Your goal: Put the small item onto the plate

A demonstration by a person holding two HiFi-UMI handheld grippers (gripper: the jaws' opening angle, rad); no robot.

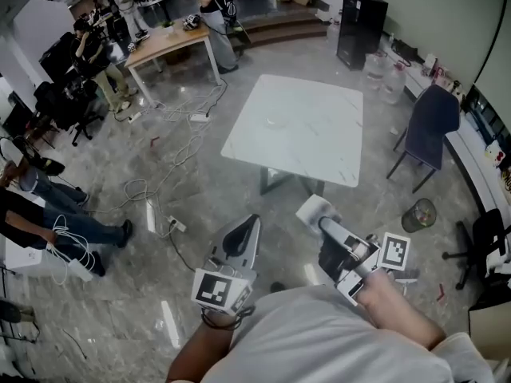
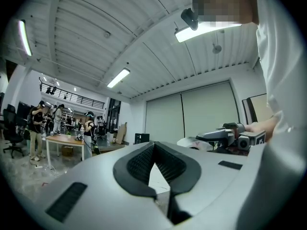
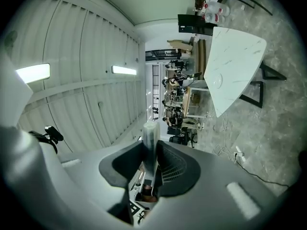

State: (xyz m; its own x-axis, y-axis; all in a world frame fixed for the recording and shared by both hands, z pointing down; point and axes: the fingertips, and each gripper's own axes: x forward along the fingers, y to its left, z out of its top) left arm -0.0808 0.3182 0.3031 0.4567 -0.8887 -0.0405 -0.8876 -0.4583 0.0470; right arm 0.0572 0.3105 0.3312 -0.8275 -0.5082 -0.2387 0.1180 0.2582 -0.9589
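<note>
Right gripper (image 3: 151,153): jaws closed on the small item (image 3: 150,137), a pale cylinder that sticks out past the jaw tips. In the head view the small item (image 1: 314,209) sits lower centre of the frame. Left gripper (image 2: 154,150): jaws together at the tips, nothing between them. In the head view it is just left of the right one. I see both over grey floor (image 1: 200,182). The white surface (image 1: 311,146) is at frame centre, well apart from both. There is a faint round shape (image 3: 218,79) on it; I cannot tell if it is the plate.
</note>
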